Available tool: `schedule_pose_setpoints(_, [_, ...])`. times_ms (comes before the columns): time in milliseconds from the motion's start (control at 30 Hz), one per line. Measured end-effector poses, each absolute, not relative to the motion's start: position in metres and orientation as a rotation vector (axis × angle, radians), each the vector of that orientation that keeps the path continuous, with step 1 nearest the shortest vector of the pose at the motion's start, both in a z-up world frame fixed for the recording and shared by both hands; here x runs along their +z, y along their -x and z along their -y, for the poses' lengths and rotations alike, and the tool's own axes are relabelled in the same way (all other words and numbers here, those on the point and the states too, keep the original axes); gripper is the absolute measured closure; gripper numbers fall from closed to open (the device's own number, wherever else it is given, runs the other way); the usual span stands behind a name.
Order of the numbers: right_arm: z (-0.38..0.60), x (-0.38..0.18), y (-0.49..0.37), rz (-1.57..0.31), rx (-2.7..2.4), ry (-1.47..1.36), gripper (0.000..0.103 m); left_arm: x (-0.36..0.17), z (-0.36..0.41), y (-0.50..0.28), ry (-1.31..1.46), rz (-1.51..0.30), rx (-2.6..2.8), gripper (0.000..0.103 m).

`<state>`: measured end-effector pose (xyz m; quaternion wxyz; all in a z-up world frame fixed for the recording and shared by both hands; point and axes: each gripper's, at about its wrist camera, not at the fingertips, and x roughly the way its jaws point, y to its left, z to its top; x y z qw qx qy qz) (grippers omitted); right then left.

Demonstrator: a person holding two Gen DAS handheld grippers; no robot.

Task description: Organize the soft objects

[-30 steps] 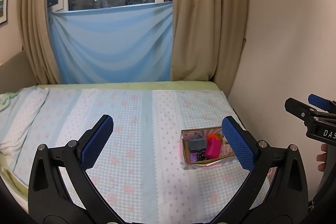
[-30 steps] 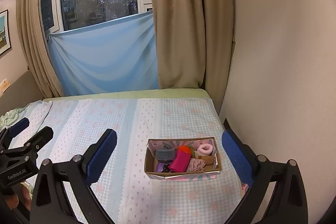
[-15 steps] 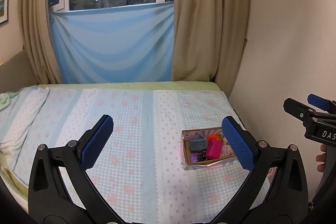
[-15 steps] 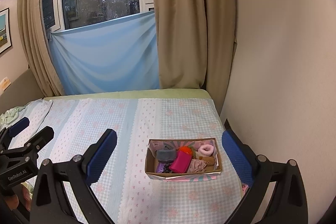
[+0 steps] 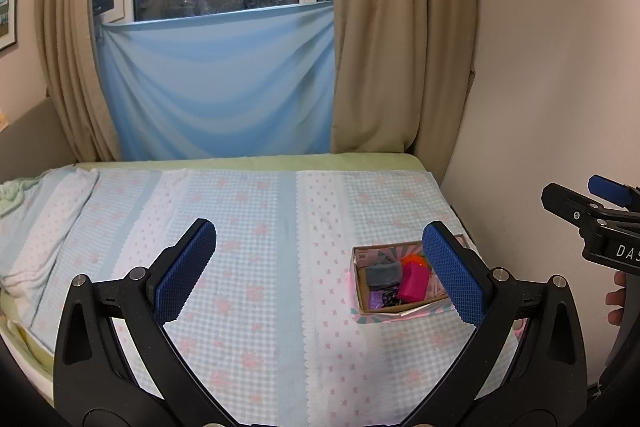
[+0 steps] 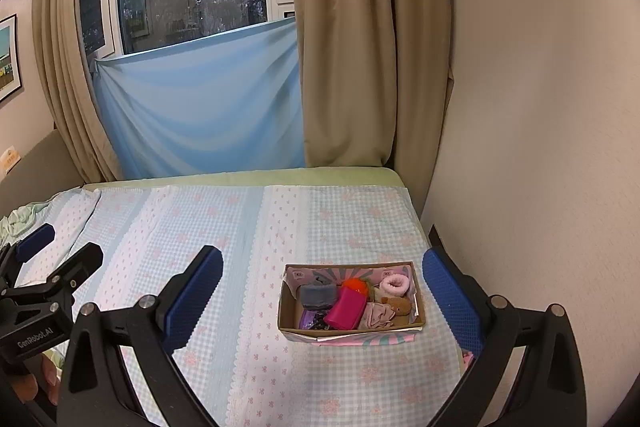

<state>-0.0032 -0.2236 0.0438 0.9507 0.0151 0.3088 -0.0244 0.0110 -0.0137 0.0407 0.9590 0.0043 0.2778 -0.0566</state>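
Cardboard box (image 6: pixel 350 333) sits on the bed (image 6: pixel 224 227), right side, near the wall (image 6: pixel 540 147). Contents: grey folded cloth (image 6: pixel 319 296), magenta soft block (image 6: pixel 345 311), orange ball (image 6: pixel 355 285), pink rolled sock (image 6: pixel 395 285), brown plush toy (image 6: pixel 398 305), pale pink cloth (image 6: pixel 377 315), purple item (image 6: pixel 308 319) at the front left corner.

Left gripper (image 5: pixel 320 271): fingers spread wide, nothing between them, held above the bed; its right finger overlaps the box's right end in the left wrist view. Right gripper (image 6: pixel 322 301): fingers spread wide, empty, box framed between them, not touching.

Versus 0.5 s ago: box and contents unmoved; both grippers hold nearly the same pose, spread unchanged.
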Motion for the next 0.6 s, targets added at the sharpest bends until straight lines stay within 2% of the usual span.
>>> schedule_pose_setpoints(600, [0.226, 0.03, -0.015, -0.67, -0.051, -0.038, 0.003, 0.027, 0.017, -0.027, -0.034, -0.577, -0.056, 0.0])
